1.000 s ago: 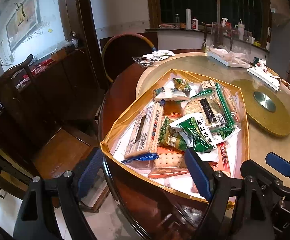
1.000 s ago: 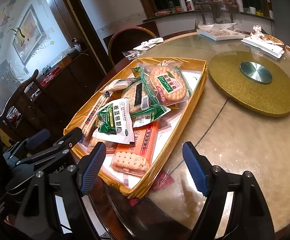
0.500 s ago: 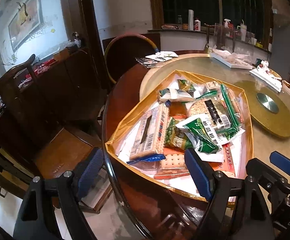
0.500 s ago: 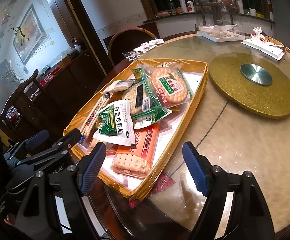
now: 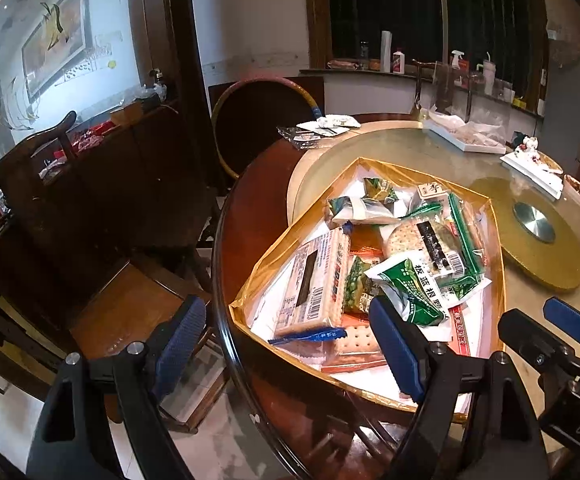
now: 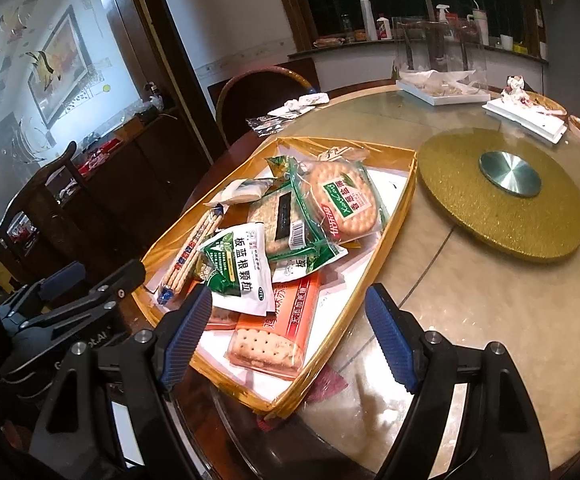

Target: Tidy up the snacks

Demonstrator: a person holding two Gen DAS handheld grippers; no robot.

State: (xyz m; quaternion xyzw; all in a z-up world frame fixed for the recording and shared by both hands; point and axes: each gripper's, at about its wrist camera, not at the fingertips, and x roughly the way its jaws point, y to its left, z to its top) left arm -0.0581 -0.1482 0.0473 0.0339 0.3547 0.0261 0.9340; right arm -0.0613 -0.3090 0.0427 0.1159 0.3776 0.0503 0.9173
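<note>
A gold-rimmed tray (image 5: 499, 264) (image 6: 399, 204) near the table edge holds several snack packets. Among them are a long cracker sleeve (image 5: 317, 284), a green-and-white pouch (image 5: 413, 286) (image 6: 240, 266), a round cracker pack (image 6: 343, 198) and an orange cracker pack (image 6: 278, 330). My left gripper (image 5: 290, 344) hovers open at the tray's near left corner, nothing between its fingers. Over the tray's near right edge my right gripper (image 6: 290, 334) hangs open, above the orange pack without touching it. Each gripper shows at the edge of the other's view.
A gold lazy-Susan disc (image 6: 501, 192) with a metal hub lies right of the tray on the round glass-topped table (image 6: 509, 320). White trays (image 6: 441, 92) and wrappers sit at the far side. A wooden chair (image 5: 102, 304) stands left below the table edge.
The left wrist view has shifted slightly, so the tray sits a bit further right and lower in it. Both grippers stay open and nothing in the tray has moved.
</note>
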